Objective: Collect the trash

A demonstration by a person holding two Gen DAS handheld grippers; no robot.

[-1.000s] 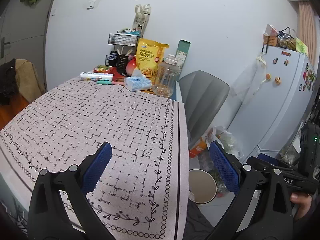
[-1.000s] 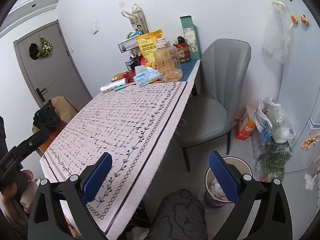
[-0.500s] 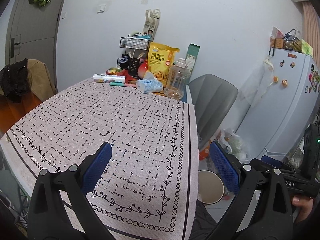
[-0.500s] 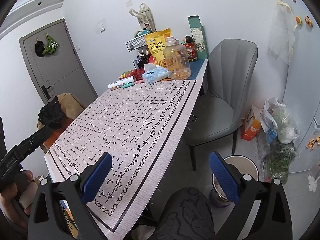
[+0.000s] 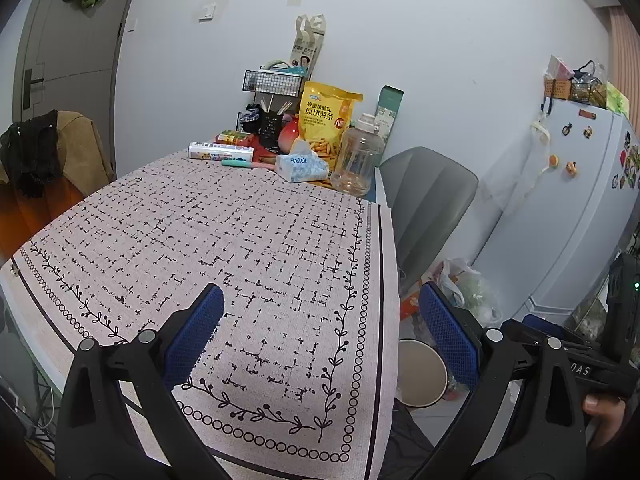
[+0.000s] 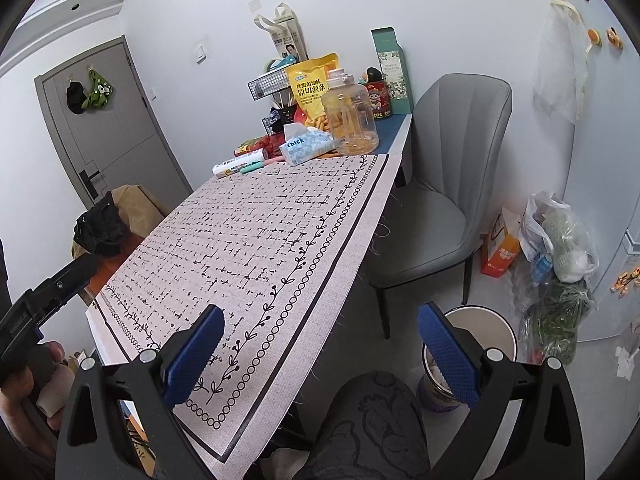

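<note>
Both jaws are spread wide and hold nothing. The left gripper (image 5: 320, 332) hangs over the near end of the table (image 5: 384, 184), with one blue pad over the cloth (image 5: 240, 248) and the other pad out past the table's right edge. The right gripper (image 6: 320, 344) hangs over the near right corner of the table (image 6: 400, 140), with one pad over the cloth (image 6: 260, 240) and the other over the floor. Between the right gripper's arms a knee in dark patterned trousers (image 6: 372, 420) shows.

Down on the floor, just right of the table, stands a round white bin (image 6: 480, 320). Some trash lies inside it, but it is hard to see what. From the left view the bin (image 5: 420, 376) peeks out between the table edge and the right pad.

Near the bin, by the fridge (image 5: 568, 208), sit an orange box (image 6: 500, 252) and a clear plastic bag (image 6: 560, 236) full of things. A bunch of green stuff (image 6: 556, 312) lies under the bag.

A grey chair (image 6: 448, 184) stands beside the table, past the bin.

The cloth is pale with black marks and a leafy border. Nothing lies on it near the grippers. At the far end of the table, by the wall, stand a big clear jug (image 6: 352, 120), a blue pack of tissues (image 6: 306, 146), a yellow snack bag (image 6: 310, 88), a white roll (image 6: 240, 164) and a green box (image 6: 390, 68).

A brown coat (image 5: 80, 152) hangs on a chair at the left.
</note>
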